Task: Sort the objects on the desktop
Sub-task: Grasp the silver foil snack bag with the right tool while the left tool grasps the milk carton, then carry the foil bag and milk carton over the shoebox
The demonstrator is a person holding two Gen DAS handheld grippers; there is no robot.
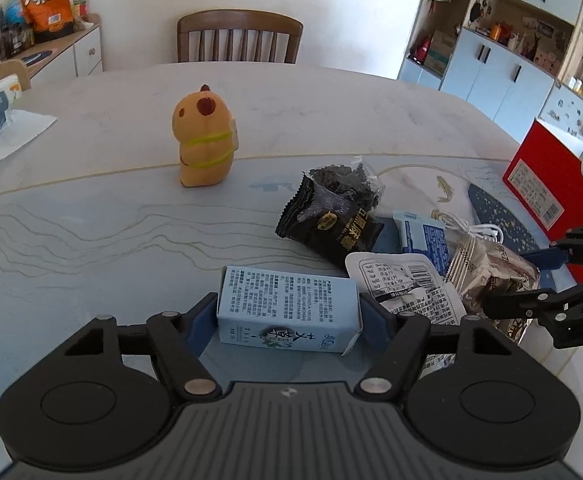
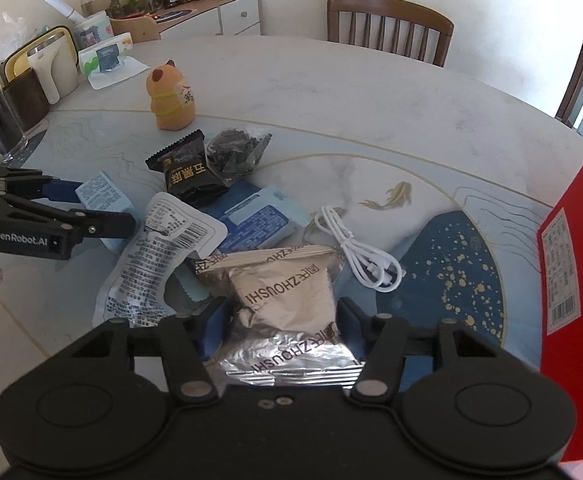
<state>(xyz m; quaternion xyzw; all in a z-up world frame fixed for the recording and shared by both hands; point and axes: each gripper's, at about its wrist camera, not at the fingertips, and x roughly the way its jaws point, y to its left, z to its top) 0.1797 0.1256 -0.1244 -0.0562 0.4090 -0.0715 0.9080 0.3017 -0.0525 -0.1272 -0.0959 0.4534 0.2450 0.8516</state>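
A light blue drink carton (image 1: 287, 304) lies on its side on the table, and my left gripper (image 1: 289, 314) is shut on it, one blue pad against each end. In the right wrist view that gripper (image 2: 99, 208) reaches in from the left around the same carton (image 2: 99, 196). A crinkled silver foil pouch (image 2: 287, 292) sits between the pads of my right gripper (image 2: 283, 316), which is shut on it. The left wrist view shows the right gripper (image 1: 519, 280) at the far right on the pouch (image 1: 491, 272).
A white printed pouch (image 2: 159, 248), a black snack pack (image 2: 185, 172), a clear bag of dark bits (image 2: 235, 152), a blue-white packet (image 2: 255, 220) and a white cable (image 2: 363, 252) lie close by. An orange plush toy (image 1: 205, 140) stands further back. A red box (image 2: 571, 260) stands at the right edge.
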